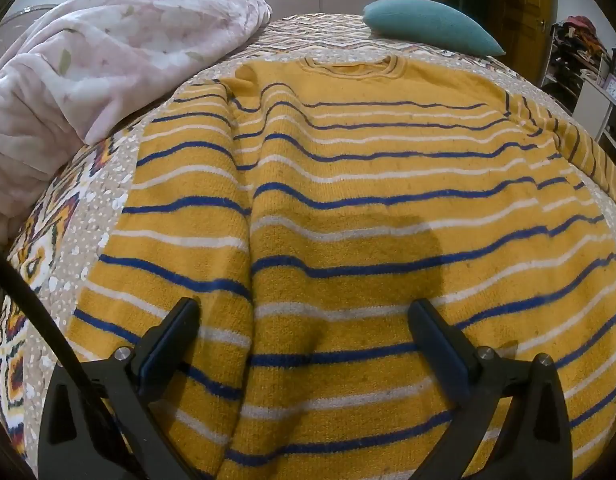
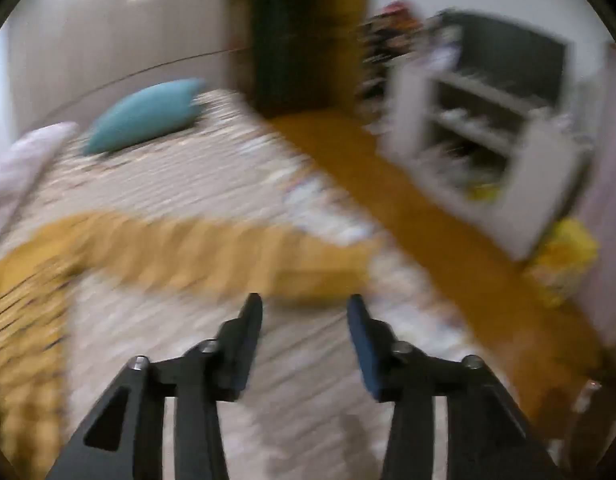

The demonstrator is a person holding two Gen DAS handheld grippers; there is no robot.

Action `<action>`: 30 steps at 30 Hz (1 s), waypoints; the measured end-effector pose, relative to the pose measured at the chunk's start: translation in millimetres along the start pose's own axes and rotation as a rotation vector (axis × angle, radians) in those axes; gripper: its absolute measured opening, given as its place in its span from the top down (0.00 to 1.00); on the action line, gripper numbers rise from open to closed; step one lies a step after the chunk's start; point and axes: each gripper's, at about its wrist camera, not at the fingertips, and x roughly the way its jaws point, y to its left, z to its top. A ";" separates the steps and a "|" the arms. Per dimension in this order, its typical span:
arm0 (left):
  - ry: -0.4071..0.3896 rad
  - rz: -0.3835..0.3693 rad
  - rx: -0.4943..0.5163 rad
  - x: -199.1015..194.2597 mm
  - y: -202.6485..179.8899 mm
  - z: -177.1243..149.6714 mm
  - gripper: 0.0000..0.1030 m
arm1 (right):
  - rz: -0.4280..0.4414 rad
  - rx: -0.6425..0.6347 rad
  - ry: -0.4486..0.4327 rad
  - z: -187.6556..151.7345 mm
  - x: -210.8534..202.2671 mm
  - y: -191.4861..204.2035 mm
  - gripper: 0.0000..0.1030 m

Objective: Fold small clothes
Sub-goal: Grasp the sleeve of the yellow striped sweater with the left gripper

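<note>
Tools are both standing open and holding nothing: the left tool (image 1: 303, 312) is hanging wide apart just above the sweater (image 1: 348, 208), while the right tool (image 2: 304, 308) is sitting at a narrower gap over the bedspread (image 2: 211, 184), near one outstretched sleeve (image 2: 211, 256). The right wrist view is blurring, so whether that tool is touching the cloth cannot be told. One yellow sweater with blue and white stripes is lying flat on the bed, collar (image 1: 354, 66) pointing away from the left tool, a lengthwise ridge running down its left part. One teal pillow (image 1: 432, 26) is resting beyond the collar, and one pink blanket (image 1: 87, 68) is bunching at the sweater's left, touching it.
</note>
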 end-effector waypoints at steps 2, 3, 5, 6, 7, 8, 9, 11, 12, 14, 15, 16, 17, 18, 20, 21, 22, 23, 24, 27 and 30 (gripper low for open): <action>0.005 -0.017 -0.007 -2.3 2.0 1.2 0.00 | 0.211 -0.045 0.080 -25.7 -1.0 36.1 0.52; 0.013 -0.038 -0.016 -5.9 4.9 2.3 0.00 | 0.293 -0.054 0.112 -38.8 -2.6 50.6 0.52; 0.009 -0.103 -0.059 -26.4 16.2 1.5 0.07 | 0.472 -0.051 0.204 -61.4 3.6 83.7 0.52; -0.001 -0.136 -0.074 -34.5 21.4 1.9 0.09 | 0.531 -0.054 0.239 -74.8 2.7 94.9 0.52; -0.027 -0.199 -0.096 -54.0 26.2 -1.8 0.08 | 0.580 -0.073 0.266 -86.6 4.4 107.8 0.52; -0.061 -0.246 -0.111 -76.0 33.2 -8.7 0.08 | 0.595 -0.101 0.272 -93.8 3.5 119.8 0.52; -0.096 -0.251 -0.110 -94.8 41.0 -14.3 0.08 | 0.595 -0.128 0.267 -102.4 0.5 126.3 0.51; -0.130 -0.194 -0.115 -115.3 54.3 -24.8 0.08 | 0.574 -0.184 0.248 -110.8 -1.8 143.5 0.46; -0.120 -0.131 -0.100 -116.9 62.3 -24.3 0.08 | 0.569 -0.193 0.240 -114.1 -1.7 147.2 0.45; -0.104 -0.026 -0.110 -114.4 83.0 -31.1 0.08 | 0.573 -0.190 0.229 -118.2 -1.6 151.4 0.44; -0.079 -0.003 -0.136 -111.0 92.7 -35.2 0.08 | 0.576 -0.181 0.229 -119.1 -2.1 149.7 0.43; -0.036 0.013 -0.166 -101.8 107.8 -36.0 0.08 | 0.577 -0.172 0.230 -119.5 -2.0 144.5 0.43; 0.015 -0.001 -0.200 -90.5 118.7 -36.9 0.08 | 0.576 -0.163 0.233 -121.0 -0.1 141.6 0.43; 0.048 -0.035 -0.225 -82.0 122.7 -38.5 0.08 | 0.575 -0.156 0.237 -124.1 3.6 137.0 0.43; 0.132 -0.168 -0.269 -64.3 119.4 -40.1 0.12 | 0.577 -0.146 0.243 -125.6 6.3 135.9 0.43; 0.133 -0.227 -0.269 -61.3 114.5 -41.2 0.26 | 0.577 -0.142 0.242 -126.1 7.1 136.2 0.43; 0.139 -0.248 -0.248 -57.3 107.2 -41.0 0.49 | 0.577 -0.140 0.243 -124.2 5.7 135.9 0.43; 0.149 -0.204 -0.211 -54.5 98.4 -38.7 0.61 | 0.574 -0.139 0.243 -123.8 5.7 137.7 0.43; 0.121 -0.172 -0.183 -53.2 95.4 -38.5 0.81 | 0.571 -0.139 0.242 -123.6 5.4 139.6 0.43; 0.126 -0.210 -0.260 -52.8 114.7 -16.1 0.87 | 0.562 -0.144 0.239 -124.0 5.8 141.6 0.42; 0.025 -0.086 -0.363 -72.8 167.9 -1.0 0.94 | 0.559 -0.150 0.232 -125.1 5.3 141.7 0.42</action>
